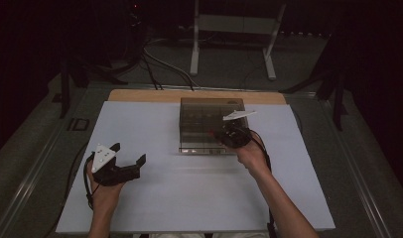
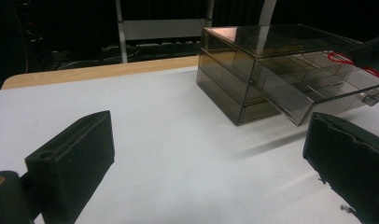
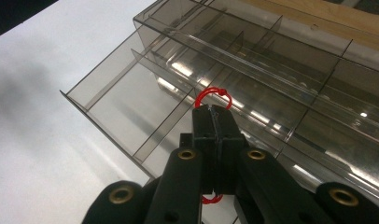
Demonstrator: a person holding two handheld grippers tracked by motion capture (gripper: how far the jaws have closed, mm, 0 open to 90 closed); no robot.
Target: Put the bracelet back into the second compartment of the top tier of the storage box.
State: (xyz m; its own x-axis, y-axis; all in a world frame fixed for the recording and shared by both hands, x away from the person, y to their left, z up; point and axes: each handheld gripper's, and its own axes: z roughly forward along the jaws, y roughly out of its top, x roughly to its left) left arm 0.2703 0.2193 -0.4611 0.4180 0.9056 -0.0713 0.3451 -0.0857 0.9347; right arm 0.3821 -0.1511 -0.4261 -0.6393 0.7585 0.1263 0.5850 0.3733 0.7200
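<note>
R gripper (image 3: pixel 212 116) pinching red loop (image 3: pixel 213 94)

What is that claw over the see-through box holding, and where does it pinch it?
The right gripper pinches a red rubber band across its middle, loops sticking out either side, above the open drawer. The left gripper holds nothing.

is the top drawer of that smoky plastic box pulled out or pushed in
Pulled out. The top drawer juts past the front of the box, its dividers exposed beneath the right gripper holding a red loop.
</note>
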